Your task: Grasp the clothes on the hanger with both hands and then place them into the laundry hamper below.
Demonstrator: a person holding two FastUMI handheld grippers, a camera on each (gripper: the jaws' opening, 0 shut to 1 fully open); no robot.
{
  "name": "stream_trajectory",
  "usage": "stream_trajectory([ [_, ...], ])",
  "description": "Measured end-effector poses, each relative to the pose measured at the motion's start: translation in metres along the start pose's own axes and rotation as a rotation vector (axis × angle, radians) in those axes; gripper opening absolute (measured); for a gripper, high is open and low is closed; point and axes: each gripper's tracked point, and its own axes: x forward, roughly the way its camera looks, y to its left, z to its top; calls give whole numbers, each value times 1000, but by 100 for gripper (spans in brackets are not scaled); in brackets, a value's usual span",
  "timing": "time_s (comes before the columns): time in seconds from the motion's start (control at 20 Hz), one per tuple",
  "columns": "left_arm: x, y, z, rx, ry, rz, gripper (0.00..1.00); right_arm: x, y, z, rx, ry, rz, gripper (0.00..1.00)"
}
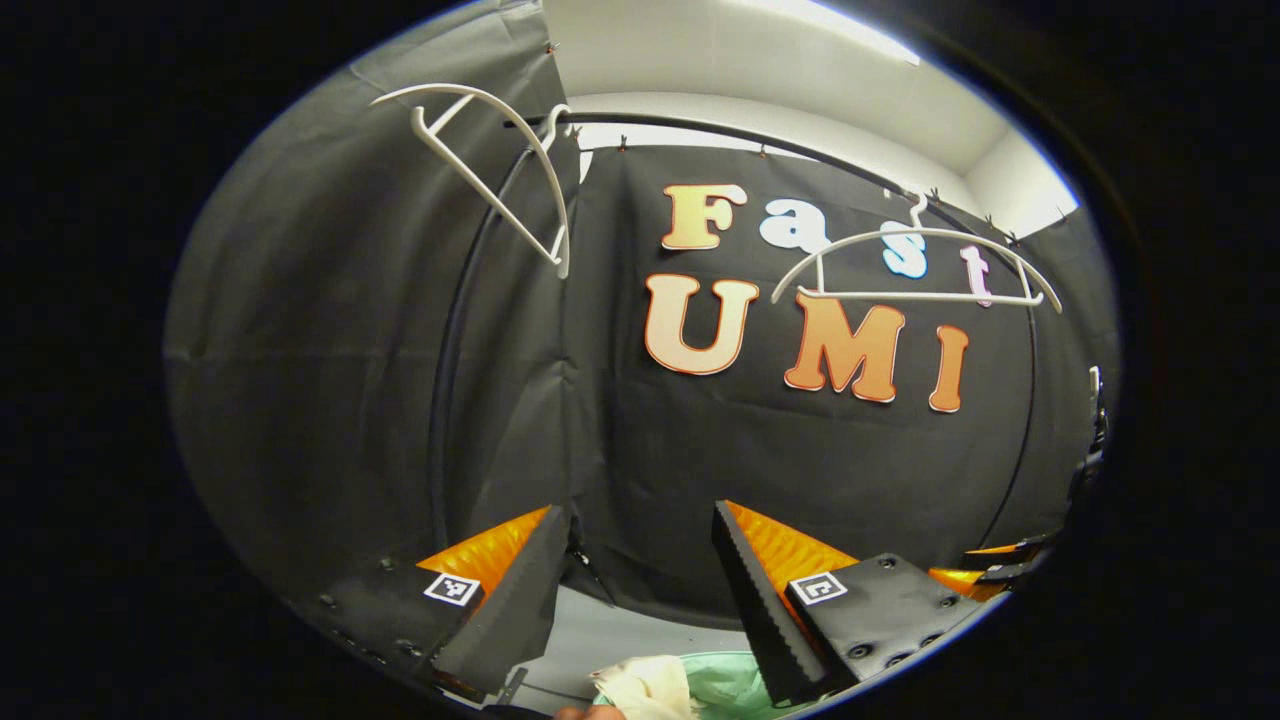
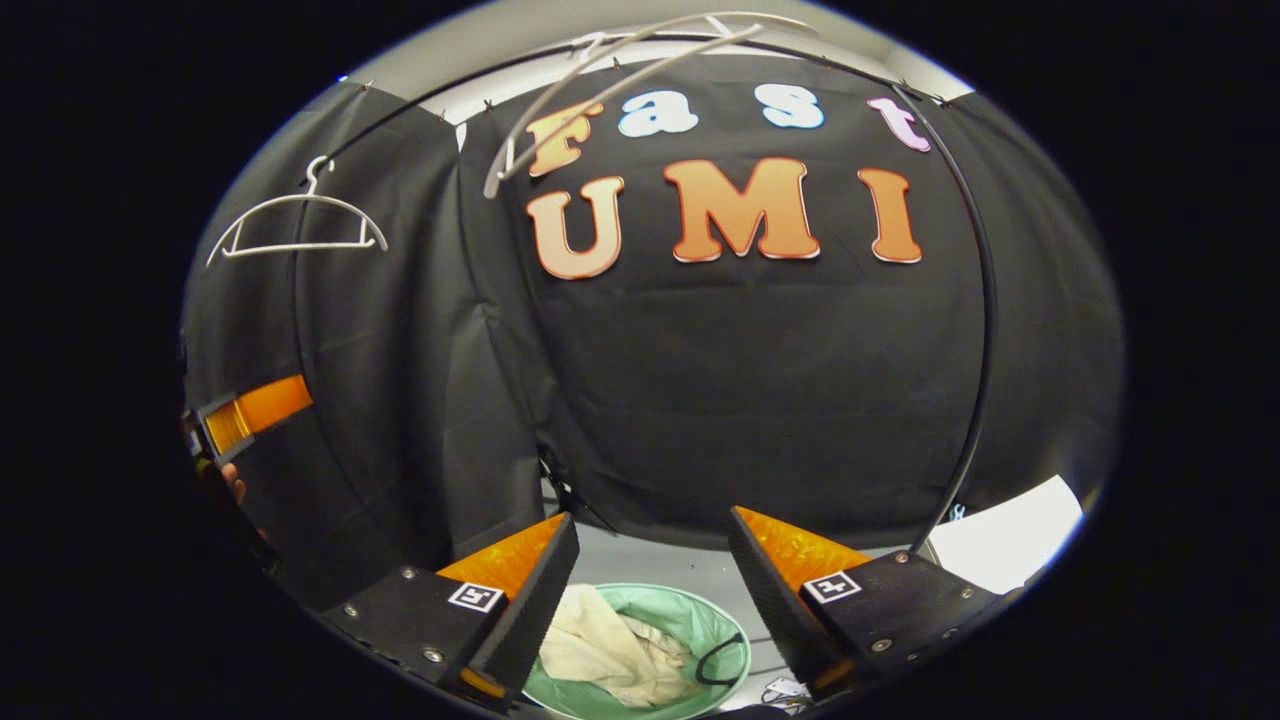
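Claws (image 2: pixel 650 600) agape — clothes (image 2: pixel 610 650) in hamper (image 2: pixel 715 625)

We are looking down at a pale grey floor (image 2: pixel 655 560) that is running up to the foot of the booth's black cloth wall. A round, light green laundry hamper (image 2: pixel 722 622) is standing directly on it, and a cream-coloured garment (image 2: pixel 610 648) is lying crumpled inside the hamper, with a dark loop of cord at the hamper's right inner rim. In the left gripper view we are seeing the same floor (image 1: pixel 600 630) as a narrow strip, with the hamper (image 1: pixel 730 685) and the garment (image 1: pixel 645 685) showing at the bottom edge. To the right, in the right gripper view, a white sheet (image 2: pixel 1005 545) is lying near the wall; we cannot tell whether it is touching the floor.
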Motion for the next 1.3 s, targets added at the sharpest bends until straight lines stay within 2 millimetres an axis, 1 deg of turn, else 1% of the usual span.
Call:
stream_trajectory([
  [0.1, -1, 4, 7, -16, -12, -2, 93, -9, 8, 26, 5, -54, 8, 93],
  [0.2, -4, 11, 13, -11, -20, 8, 93, -19, 9, 40, -24, -91, 9, 93],
  [0.3, -7, 16, 21, 11, -39, 23, 92, -35, 11, 55, -52, -111, 3, 93],
  [0.35, -9, 19, 25, 21, -53, 30, 92, -39, 11, 63, -69, -131, -2, 100],
  [0.4, -10, 20, 30, 24, -65, 35, 93, -42, 11, 73, -83, -156, -2, 100],
  [0.45, -10, 19, 32, 22, -72, 36, 93, -46, 15, 81, -92, -179, 2, 93],
  [0.5, -9, 18, 33, 19, -74, 36, 93, -49, 18, 86, -97, -189, 6, 93],
  [0.55, -8, 16, 32, 15, -73, 34, 93, -50, 20, 87, -99, -194, 12, 93],
  [0.6, -8, 14, 30, 9, -70, 29, 93, -53, 20, 87, -89, -202, 8, 100],
  [0.65, -8, 12, 30, 1, -69, 22, 93, -59, 15, 88, -74, -212, -3, 100],
  [0.7, -8, 11, 29, -6, -70, 16, 93, -62, 12, 89, -63, -228, -22, 93],
  [0.75, -7, 10, 31, -6, -72, 13, 93, -65, 9, 90, -59, -244, -38, 93],
  [0.8, -8, 11, 31, 3, -72, 13, 93, -70, 11, 94, -61, -259, -36, 93],
  [0.85, -8, 12, 32, 18, -70, 15, 97, -74, 17, 97, -68, -272, -12, 93],
  [0.9, -10, 15, 31, 28, -69, 18, 93, -77, 24, 97, -76, -272, 5, 93],
  [0.95, -11, 14, 32, 27, -69, 16, 97, -78, 20, 95, -90, -267, 7, 93],
  [1.0, -11, 12, 33, 17, -70, 11, 97, -78, 21, 95, -114, -268, -1, 93],
  [1.05, -10, 11, 33, 3, -71, 8, 93, -77, 23, 96, -140, -272, -8, 93],
  [1.1, -9, 10, 31, -8, -69, 4, 97, -79, 26, 96, -160, -277, -6, 93],
  [1.15, -10, 9, 30, -10, -64, 0, 93, -80, 31, 95, -171, -281, 2, 93],
  [1.25, -12, 9, 29, -2, -62, 0, 93, -81, 34, 98, -166, -293, 14, 93],
  [1.3, -11, 8, 29, -1, -63, -2, 97, -80, 34, 98, -153, -294, 19, 93],
])
